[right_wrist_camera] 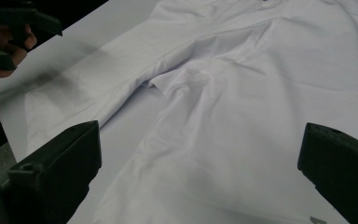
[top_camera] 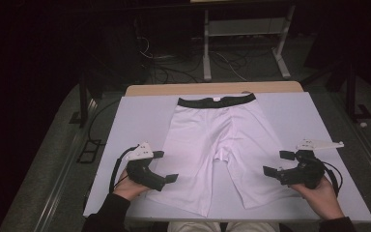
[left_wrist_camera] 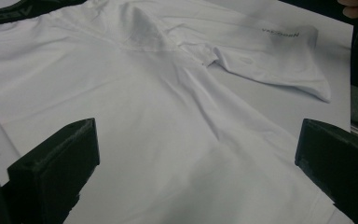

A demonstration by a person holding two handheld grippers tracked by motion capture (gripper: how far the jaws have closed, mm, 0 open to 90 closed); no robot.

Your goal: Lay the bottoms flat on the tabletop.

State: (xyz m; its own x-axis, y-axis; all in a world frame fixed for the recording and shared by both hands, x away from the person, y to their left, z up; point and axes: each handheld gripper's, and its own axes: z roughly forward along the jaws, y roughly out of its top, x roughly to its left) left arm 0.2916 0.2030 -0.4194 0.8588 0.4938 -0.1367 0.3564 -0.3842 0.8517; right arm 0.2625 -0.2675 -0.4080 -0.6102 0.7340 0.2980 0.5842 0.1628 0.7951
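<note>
Nearest the high camera, at the bottom edge, the person's dark sleeves and two hands come in over the near rim of the pale lilac-white rectangular tabletop (top_camera: pixel 125 116).

On the left, the left hand (top_camera: pixel 128 187) grips the black two-jaw left gripper (top_camera: pixel 165 166), which carries a grey three-cornered plate on top and a black cable looping off its left side. Its jaws are spread wide apart and pinch nothing; they point toward the middle of the table and sit just at the outer edge of the nearer leg of the garment. In the left gripper view both black jaws stand far apart at the lower corners, with bare white fabric between them.

In the middle lies the pair of white stretch-fabric shorts with a black elastic waistband (top_camera: pixel 217 140), spread flat on the tabletop. The waistband is at the far side and the two legs point toward the person, hems near the front edge. In the left gripper view small grey lettering shows on the far leg, and the fabric bunches slightly at the crotch seam.

On the right, the right hand (top_camera: pixel 319 191) holds the black two-jaw right gripper (top_camera: pixel 280 163), also plate-topped, with a cable trailing. Its jaws likewise gape open, empty, aimed inward just beside the outer edge of the other leg. The right gripper view shows its jaws wide apart over the white cloth.
</note>
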